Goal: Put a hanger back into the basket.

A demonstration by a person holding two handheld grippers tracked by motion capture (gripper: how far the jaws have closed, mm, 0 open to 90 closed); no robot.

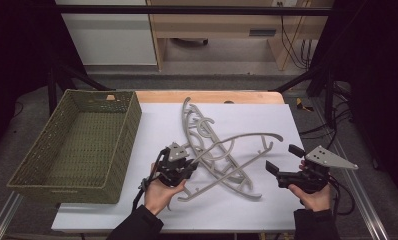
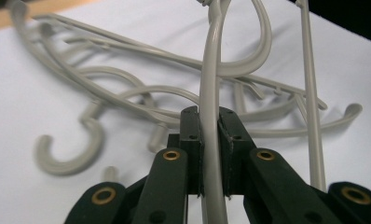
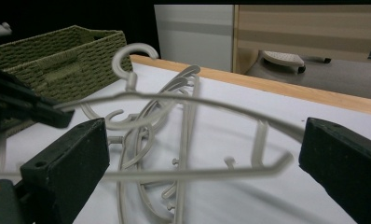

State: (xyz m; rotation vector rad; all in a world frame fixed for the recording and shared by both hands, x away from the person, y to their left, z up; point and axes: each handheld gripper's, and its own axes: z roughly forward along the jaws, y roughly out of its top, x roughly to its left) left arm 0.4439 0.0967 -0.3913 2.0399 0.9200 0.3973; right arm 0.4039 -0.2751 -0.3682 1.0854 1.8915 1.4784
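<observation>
Hanger (image 2: 210, 88) pinched between left fingers (image 2: 191, 135)

A wooden table (image 1: 212, 96) carried a white sheet (image 1: 157, 130). On the sheet sat 1 green woven basket (image 1: 77, 145) at the left, and a tangle of grey hangers (image 1: 207, 135) sprawled across the middle.

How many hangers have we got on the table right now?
3, as far as the tangle lets me tell: one clamped in the left gripper, crossing the pile; two lying overlapped on the white sheet behind it. Another may be hidden among them.
</observation>
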